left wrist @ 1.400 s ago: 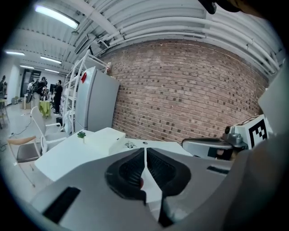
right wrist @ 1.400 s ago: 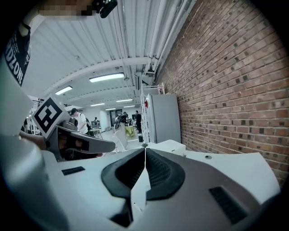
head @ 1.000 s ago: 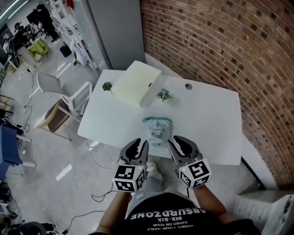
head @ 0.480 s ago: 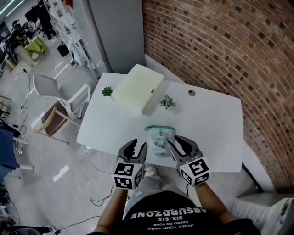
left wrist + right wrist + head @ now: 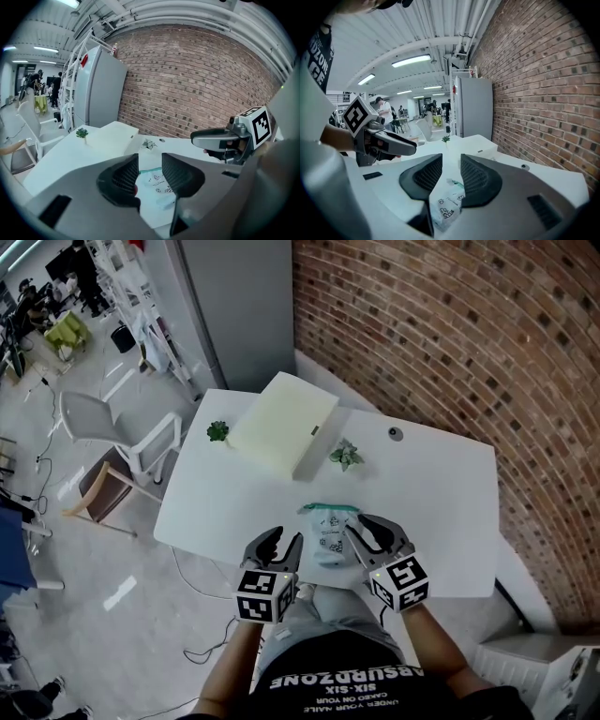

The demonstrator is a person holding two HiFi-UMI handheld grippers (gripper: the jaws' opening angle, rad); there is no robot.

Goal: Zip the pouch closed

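One pouch point(image 5: 157, 185) — beyond left gripper's point(image 5: 150, 157) fingers point(image 5: 122, 180) (spread apart)

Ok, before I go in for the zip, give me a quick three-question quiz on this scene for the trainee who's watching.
1. True or false: the pouch lies at the far edge of the table.
2. The left gripper is: A) shut on the pouch; B) open, gripping nothing; C) shut on a plant.
3. What lies between the two small green plants?

Key:
1. False, it lies by the near edge, in front of the person.
2. B.
3. The cream box.
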